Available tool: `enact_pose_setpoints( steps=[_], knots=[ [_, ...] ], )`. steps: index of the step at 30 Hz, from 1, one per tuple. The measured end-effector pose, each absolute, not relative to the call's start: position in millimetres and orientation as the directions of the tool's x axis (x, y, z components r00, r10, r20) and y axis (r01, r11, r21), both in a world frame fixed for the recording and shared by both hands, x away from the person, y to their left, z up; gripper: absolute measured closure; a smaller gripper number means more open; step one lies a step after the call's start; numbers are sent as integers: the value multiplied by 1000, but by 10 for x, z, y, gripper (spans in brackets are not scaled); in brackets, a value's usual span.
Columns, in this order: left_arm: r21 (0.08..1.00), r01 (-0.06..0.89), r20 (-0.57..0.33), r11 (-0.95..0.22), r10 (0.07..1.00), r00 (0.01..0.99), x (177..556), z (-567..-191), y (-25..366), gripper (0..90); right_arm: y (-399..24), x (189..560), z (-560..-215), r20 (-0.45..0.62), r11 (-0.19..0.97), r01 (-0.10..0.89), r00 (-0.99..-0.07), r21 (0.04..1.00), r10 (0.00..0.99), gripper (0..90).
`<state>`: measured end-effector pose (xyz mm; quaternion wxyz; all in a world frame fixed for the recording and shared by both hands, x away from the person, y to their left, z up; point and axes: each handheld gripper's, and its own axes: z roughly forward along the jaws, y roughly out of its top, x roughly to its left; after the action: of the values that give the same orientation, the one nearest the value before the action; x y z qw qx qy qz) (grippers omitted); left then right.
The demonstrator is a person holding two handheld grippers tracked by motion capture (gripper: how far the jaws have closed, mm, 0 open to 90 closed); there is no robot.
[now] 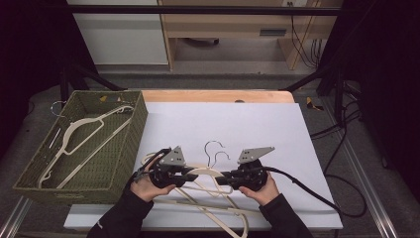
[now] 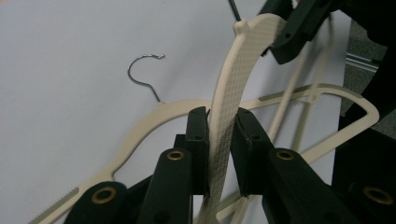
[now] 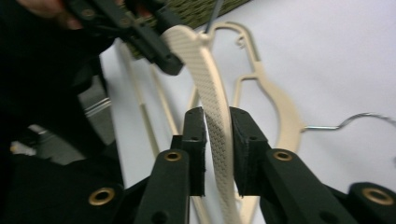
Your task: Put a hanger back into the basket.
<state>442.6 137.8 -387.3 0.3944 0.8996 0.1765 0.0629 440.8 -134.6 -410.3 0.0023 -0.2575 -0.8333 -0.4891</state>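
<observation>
You had the left gripper and the right gripper each pinching one shoulder of the same cream hanger, jaws pressed onto its ribbed arm, held just above the other hangers on the white desk, right of the green basket. Your risk was a tangle: the lifted hanger's wire hook sat close to a second hook, and one could have snagged the other and dragged the pile. Pulling your hands apart unevenly could also have let the smooth plastic slide through one grip. From above, your hands covered both grips, and the pile ran off the bottom edge, so I could not count it.
</observation>
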Motion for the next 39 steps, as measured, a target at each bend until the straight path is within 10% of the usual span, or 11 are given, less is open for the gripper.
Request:
enact_pose_setpoints(
  steps=[28,39],
  knots=[
    [825,343,-41,-449,558,829,4299,-3724,1522,861,-2049,4337,-3971,167,130,342,-713,931,682,173],
    [873,325,-43,-362,609,792,4291,-3357,1751,861,-2261,4347,-3958,170,79,345,-634,935,754,78]
  ],
)
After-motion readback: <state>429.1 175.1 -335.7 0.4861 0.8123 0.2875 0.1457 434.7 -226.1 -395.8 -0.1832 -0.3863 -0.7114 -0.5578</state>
